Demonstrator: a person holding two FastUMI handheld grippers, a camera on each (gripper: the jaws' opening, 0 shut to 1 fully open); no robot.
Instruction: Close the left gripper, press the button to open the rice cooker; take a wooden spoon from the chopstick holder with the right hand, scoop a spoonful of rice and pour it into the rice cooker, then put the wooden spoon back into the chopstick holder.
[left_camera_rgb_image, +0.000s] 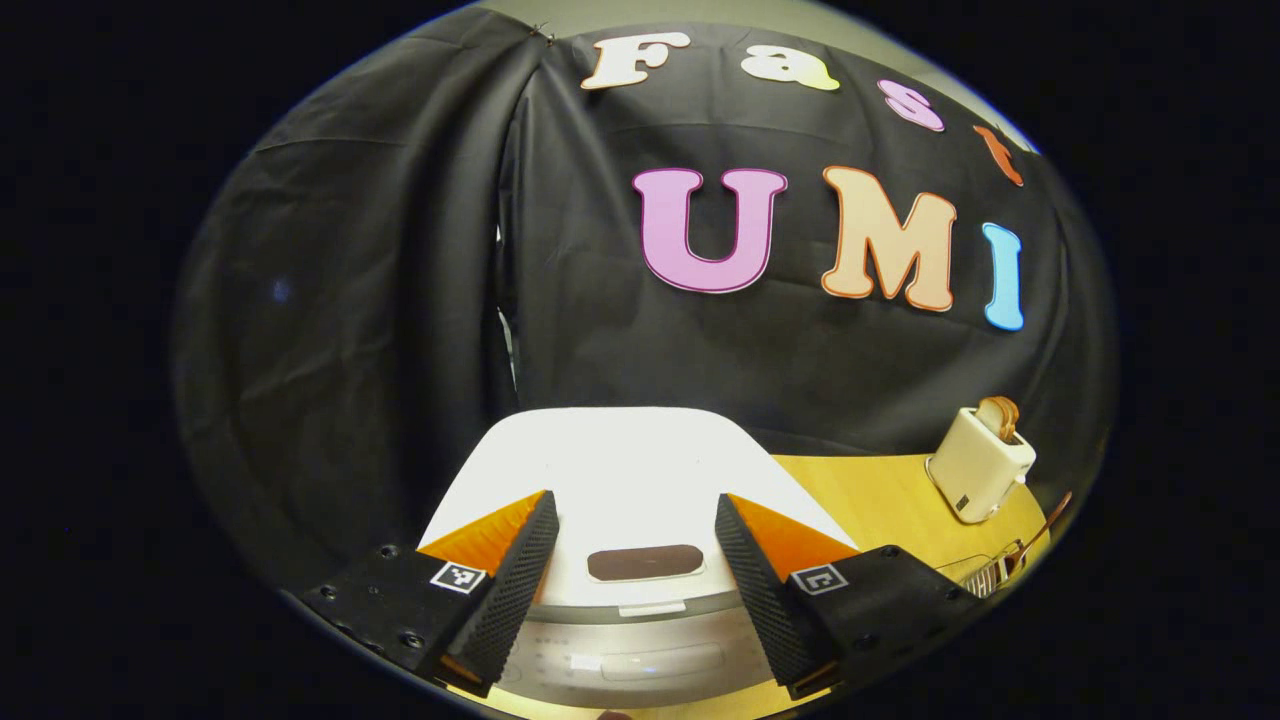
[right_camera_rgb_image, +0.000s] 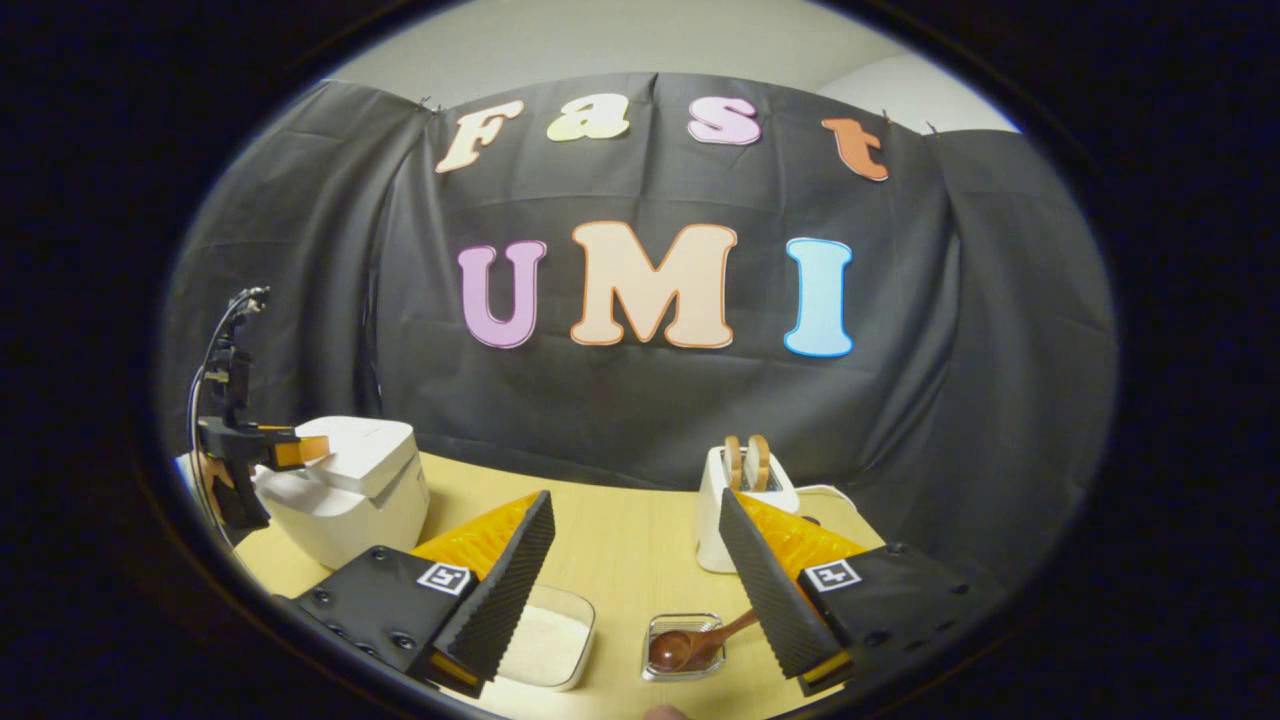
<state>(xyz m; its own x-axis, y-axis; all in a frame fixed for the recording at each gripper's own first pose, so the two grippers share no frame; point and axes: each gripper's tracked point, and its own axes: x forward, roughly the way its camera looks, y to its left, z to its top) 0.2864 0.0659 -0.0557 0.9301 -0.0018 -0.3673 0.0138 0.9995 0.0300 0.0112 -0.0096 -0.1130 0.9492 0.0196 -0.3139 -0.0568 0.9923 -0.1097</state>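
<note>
Opening step: cooker lid down, both hand-held grippers wide open and empty.

The left hand-held gripper (left_camera_rgb_image: 635, 575) hung over the cooker (left_camera_rgb_image: 620, 470), jaws spread wide with nothing between them, the dark button (left_camera_rgb_image: 645, 562) just below and not touched. By my judgement the next move called for shutting those jaws, then pressing down on the button. In the right gripper view the cooker sat at far left on the bench (right_camera_rgb_image: 620, 540); the right hand-held gripper (right_camera_rgb_image: 635, 590) was equally wide and empty, above the rice dish (right_camera_rgb_image: 545, 640) and the spoon (right_camera_rgb_image: 690, 645) in its holder (right_camera_rgb_image: 683, 655), beside the toaster (right_camera_rgb_image: 745, 500).
</note>
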